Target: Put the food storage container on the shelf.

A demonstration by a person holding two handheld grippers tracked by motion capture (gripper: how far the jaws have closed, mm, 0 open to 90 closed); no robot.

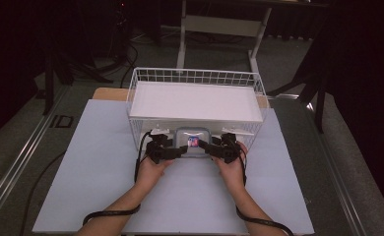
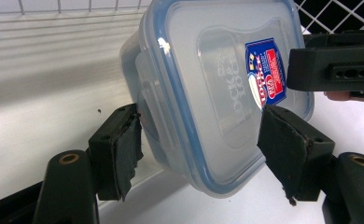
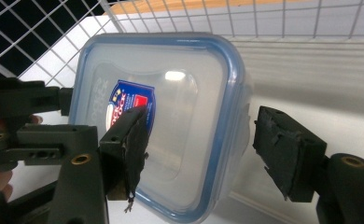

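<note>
Lidded plastic container [image 1: 192, 141] between both hand-held grippers — left hand-held gripper [image 1: 166, 151] released, right hand-held gripper [image 1: 218, 148] likewise unclenched.

White-topped table [image 1: 96, 182], white wire basket [image 1: 195, 76] at its far edge, clear lidded container [image 1: 192, 142] beneath its shelf

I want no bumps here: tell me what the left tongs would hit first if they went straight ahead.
Most likely the clear food box, which already sits between the left tongs. Past it stands the white wire basket; depth there is unclear.
</note>
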